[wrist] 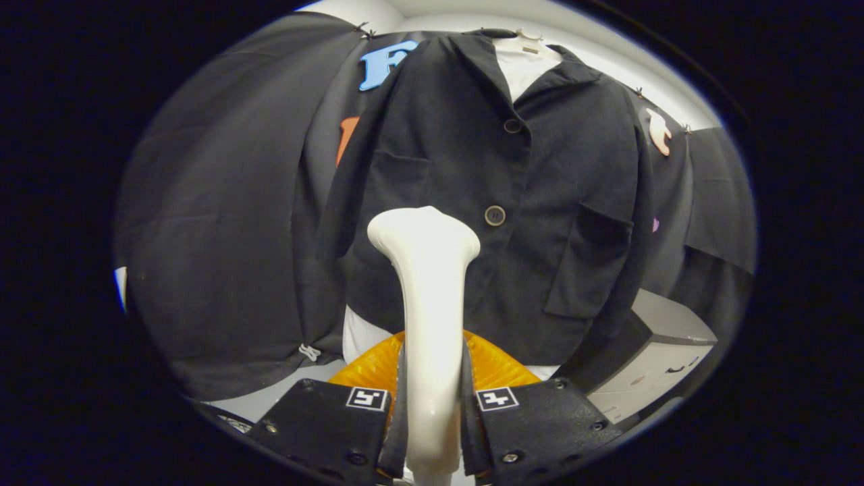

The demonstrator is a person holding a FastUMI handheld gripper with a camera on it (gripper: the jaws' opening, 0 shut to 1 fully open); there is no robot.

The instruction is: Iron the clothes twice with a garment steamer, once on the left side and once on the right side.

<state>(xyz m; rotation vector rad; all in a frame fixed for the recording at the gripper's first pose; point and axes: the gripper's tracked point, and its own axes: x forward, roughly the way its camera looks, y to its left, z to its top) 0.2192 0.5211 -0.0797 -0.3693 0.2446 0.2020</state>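
The gripper [432, 398] clamps both fingers on the white garment steamer [426, 297] handle, its head raised before the dark jacket [486, 202] hanging just beyond, under the middle button [495, 215]. To iron well, press the head flat against one front panel and draw it slowly along the cloth, keeping the grip firm.

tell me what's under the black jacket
A white garment shows at the black jacket collar and below its hem; the rest between is covered. The fingers clamp the white steamer.
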